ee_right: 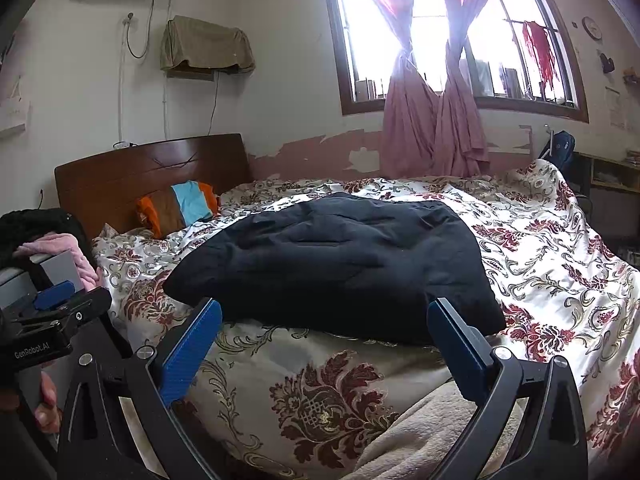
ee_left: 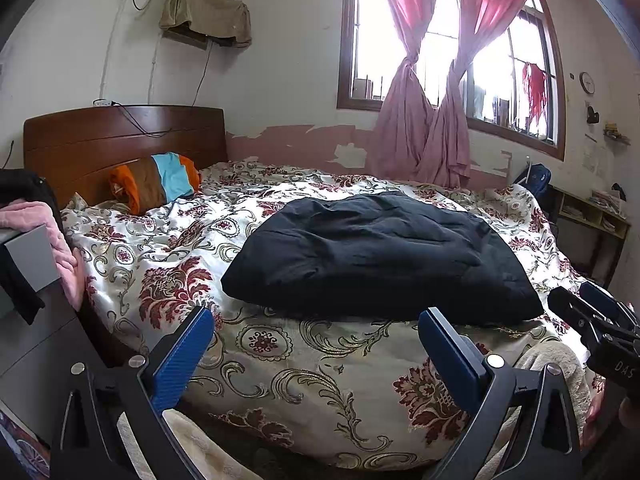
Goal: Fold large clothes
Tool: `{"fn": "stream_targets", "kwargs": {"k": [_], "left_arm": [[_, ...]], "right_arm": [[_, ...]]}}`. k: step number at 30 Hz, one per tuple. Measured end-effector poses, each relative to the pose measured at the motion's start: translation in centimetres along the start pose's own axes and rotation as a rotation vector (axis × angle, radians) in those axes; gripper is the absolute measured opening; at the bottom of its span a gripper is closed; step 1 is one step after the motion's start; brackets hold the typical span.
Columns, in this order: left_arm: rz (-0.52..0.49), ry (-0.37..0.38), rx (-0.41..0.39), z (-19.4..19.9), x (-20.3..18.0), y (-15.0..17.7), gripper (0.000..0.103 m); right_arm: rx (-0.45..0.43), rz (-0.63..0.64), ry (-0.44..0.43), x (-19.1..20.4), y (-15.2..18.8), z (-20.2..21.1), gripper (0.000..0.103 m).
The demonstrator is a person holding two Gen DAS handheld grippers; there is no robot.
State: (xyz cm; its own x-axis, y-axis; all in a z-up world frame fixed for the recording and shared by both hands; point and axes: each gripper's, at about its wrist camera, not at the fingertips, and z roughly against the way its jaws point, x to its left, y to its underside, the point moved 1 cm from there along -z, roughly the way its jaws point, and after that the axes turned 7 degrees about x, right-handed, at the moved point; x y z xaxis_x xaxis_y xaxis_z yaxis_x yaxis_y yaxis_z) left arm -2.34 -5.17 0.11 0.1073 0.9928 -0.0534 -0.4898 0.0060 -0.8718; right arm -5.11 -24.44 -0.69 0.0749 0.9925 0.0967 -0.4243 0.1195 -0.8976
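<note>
A large black garment (ee_left: pixel 376 256) lies folded in a thick rectangle on the floral quilt (ee_left: pixel 168 256) of the bed; it also shows in the right wrist view (ee_right: pixel 340 264). My left gripper (ee_left: pixel 316 320) is open and empty, held just short of the garment's near edge, above the quilt. My right gripper (ee_right: pixel 326 312) is open and empty, also just before the near edge. The right gripper shows at the right edge of the left wrist view (ee_left: pixel 596 320). The left gripper shows at the left edge of the right wrist view (ee_right: pixel 56 304).
A wooden headboard (ee_left: pixel 120 140) and a striped orange, brown and blue pillow (ee_left: pixel 160 180) are at the far left. A grey cabinet with pink cloth (ee_left: pixel 36 240) stands left of the bed. A beige blanket (ee_right: pixel 420 432) hangs at the bed's near edge. Pink curtains (ee_left: pixel 424 120) hang behind.
</note>
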Motion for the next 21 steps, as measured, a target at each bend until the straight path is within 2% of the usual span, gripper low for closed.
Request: {"fn": "stream_targets", "kwargs": {"k": [21], "left_arm": [[-0.001,0.001,0.002,-0.03,0.09,-0.08,0.103]], "right_arm": [[0.003,-0.001,-0.001,-0.05,0.08,-0.04,0.101]]}}
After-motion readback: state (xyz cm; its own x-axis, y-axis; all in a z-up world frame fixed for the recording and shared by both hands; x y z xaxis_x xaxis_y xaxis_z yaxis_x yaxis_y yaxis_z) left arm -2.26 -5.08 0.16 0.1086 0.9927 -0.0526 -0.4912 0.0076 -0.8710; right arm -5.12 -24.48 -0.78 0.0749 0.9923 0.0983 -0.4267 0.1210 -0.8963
